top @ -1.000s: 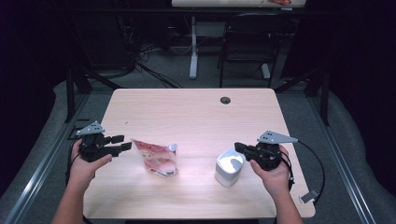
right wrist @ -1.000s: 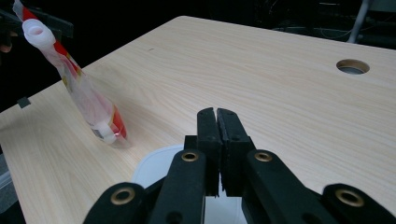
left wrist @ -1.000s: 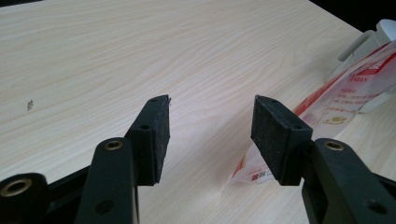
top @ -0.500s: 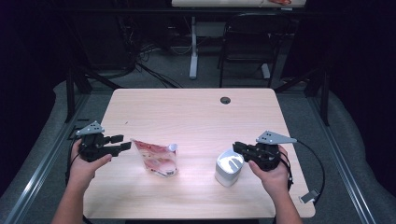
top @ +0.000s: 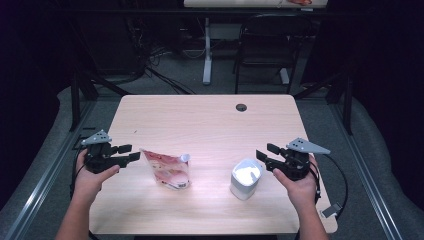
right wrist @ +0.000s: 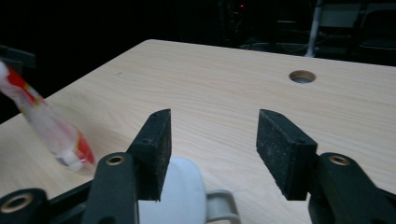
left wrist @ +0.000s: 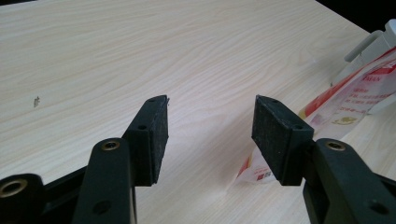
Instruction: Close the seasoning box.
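A red and white spouted pouch (top: 167,170) lies on the wooden table (top: 210,125), left of centre. To its right stands a white lidded container (top: 246,177). My left gripper (top: 127,152) hovers just left of the pouch, open, with nothing between its jaws. In the left gripper view the pouch (left wrist: 355,98) lies beyond the right jaw of the gripper (left wrist: 210,121). My right gripper (top: 265,156) is held just right of the container. Its jaws have just been opening and stand open and empty. In the right gripper view the container (right wrist: 182,196) sits low under the gripper (right wrist: 212,135).
A round cable hole (top: 241,107) sits near the table's far edge. A black chair (top: 265,45) and a desk leg stand on the floor beyond. The right gripper's cable (top: 340,200) trails off the table's right corner.
The right gripper's jaws have spread apart from nearly shut. Both hands, the pouch and the container stay where they were.
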A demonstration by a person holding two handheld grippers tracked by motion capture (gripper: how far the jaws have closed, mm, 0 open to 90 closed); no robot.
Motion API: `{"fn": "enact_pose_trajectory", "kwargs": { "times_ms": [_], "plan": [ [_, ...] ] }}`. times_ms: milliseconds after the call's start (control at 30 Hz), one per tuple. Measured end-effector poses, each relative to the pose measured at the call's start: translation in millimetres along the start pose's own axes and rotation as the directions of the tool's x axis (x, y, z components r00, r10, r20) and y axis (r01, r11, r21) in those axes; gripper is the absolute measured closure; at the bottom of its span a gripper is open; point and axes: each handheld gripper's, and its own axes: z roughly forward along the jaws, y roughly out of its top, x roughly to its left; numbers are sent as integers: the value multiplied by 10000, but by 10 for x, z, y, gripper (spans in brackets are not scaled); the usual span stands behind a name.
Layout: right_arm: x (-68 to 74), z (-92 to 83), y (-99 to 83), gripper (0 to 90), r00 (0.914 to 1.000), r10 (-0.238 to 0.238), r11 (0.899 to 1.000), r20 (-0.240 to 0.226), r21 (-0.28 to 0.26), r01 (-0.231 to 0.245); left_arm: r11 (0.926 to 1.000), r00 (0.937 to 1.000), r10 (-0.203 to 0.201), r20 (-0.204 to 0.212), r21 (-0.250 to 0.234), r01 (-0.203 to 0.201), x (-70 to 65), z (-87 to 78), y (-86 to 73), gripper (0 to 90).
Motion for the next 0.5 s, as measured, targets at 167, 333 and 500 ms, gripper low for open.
{"fn": "enact_pose_trajectory", "kwargs": {
  "times_ms": [167, 333, 500],
  "plan": [
    [-118, -1, -47, 397, 9966, 106, 9999, 815, 88, -114, 10000, 10000, 43, -4, 7, -43, 13, 2, -4, 456],
    [-216, 3, -103, 390, 9915, 334, 9992, 1254, 181, -359, 10000, 10000, -39, -75, 54, 39, 19, 4, -13, 456],
    [-310, 26, -181, 390, 9831, 481, 9984, 1765, 209, -525, 10000, 10000, -67, -74, 68, 68, 28, 15, -20, 456]
  ]
}}
